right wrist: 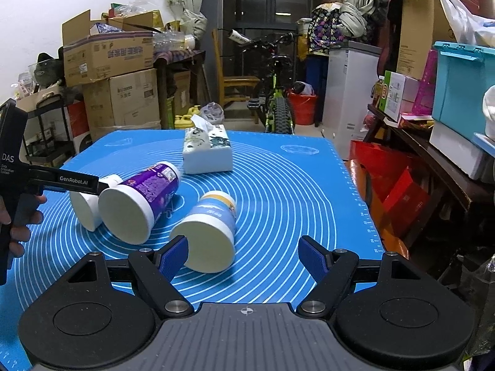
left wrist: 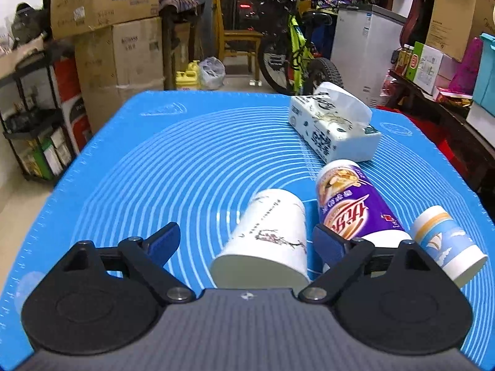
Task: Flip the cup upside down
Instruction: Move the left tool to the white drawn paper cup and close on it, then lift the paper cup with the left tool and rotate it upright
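Observation:
Three paper cups lie on their sides on the blue mat [left wrist: 154, 160]. A white cup with a branch print [left wrist: 269, 235] lies between the fingers of my open left gripper [left wrist: 246, 241], its wide end toward the camera. A purple cup [left wrist: 352, 207] lies just right of it, and a blue and white cup [left wrist: 445, 247] lies further right. In the right wrist view the blue and white cup [right wrist: 207, 228] lies just ahead of my open right gripper [right wrist: 244, 256], by its left finger. The purple cup [right wrist: 142, 201] and the white cup [right wrist: 86, 204] lie to the left, with the left gripper [right wrist: 77, 182] over them.
A tissue box [left wrist: 331, 123] stands at the far right part of the mat, also seen in the right wrist view [right wrist: 207, 151]. Beyond the table are cardboard boxes [left wrist: 105, 0], a bicycle [left wrist: 297, 52], a white freezer [left wrist: 362, 49] and shelves on the right [right wrist: 433, 142].

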Demonstrator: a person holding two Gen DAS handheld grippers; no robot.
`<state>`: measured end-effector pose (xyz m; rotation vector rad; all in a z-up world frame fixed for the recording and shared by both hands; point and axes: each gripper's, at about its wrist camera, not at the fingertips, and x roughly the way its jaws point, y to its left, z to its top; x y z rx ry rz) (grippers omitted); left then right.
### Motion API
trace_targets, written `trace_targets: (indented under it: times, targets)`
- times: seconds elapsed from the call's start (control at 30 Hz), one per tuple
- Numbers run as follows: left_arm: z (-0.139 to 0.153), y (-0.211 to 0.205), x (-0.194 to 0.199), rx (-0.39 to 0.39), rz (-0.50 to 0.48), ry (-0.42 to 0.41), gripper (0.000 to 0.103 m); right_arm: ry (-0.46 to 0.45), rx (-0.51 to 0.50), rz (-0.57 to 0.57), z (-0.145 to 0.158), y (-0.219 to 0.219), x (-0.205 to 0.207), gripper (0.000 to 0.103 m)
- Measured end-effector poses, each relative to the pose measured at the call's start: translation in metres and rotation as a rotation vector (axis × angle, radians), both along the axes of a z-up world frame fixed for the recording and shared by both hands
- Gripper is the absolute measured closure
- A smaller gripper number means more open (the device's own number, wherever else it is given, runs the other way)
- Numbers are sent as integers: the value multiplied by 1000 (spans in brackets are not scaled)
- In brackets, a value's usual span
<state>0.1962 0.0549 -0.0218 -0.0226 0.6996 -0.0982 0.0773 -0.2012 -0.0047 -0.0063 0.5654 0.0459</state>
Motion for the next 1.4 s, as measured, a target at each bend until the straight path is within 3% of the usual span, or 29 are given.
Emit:
trace_targets:
  times: [0.23,0.33,0.43,0.57,0.73,1.0,1.4]
  targets:
    - [-3,1,5,-34,-37,40,16,4,0,4,-3,0,2,22]
    - [-5,1,7,-39,-36,60,35,4,-1,3,-3,2,2,22]
    - [-3,2,5,-40,-37,48,37,1,-2,0,-2,2,1,22]
    - [2,1,-2,-37,-39,24,46,-3,-2,-1,-1,3,-1,22]
    - [11,-5,-23,-13,-36,-1,46,-9,-1,10,2,5,-6,22]
    - [28,-24,-98,-30,-22,-40,46,1,16,32,4,6,-19,22]
    - [-8,-75,-125,-65,-73,-13,45,34,15,41,-4,7,-38,22]
